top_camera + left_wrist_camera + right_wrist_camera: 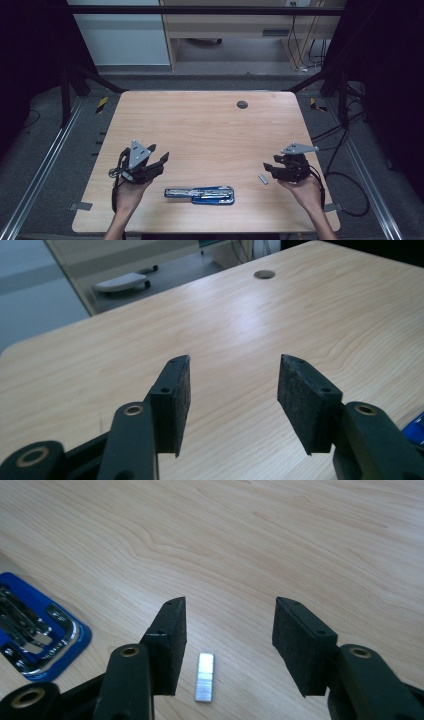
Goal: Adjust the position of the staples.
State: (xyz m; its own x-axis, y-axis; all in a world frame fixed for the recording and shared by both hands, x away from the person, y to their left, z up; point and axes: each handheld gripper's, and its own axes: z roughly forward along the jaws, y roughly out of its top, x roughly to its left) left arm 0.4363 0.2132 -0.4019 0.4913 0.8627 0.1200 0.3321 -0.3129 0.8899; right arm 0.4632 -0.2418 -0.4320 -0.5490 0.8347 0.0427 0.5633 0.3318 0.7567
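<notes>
Two black hand-held grippers, left gripper, right gripper, each topped by a grey three-cornered plate, brass-ringed pivots, dark textured pads, black cables trailing, bare forearms

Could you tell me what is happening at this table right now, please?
A person holds a gripper in each hand over a wooden table. Both are open and hold nothing. The right gripper hovers near a small strip of staples lying on the wood. A blue stapler, opened out flat, lies between the hands near the table's front edge. The left gripper points out over bare wood.
</notes>
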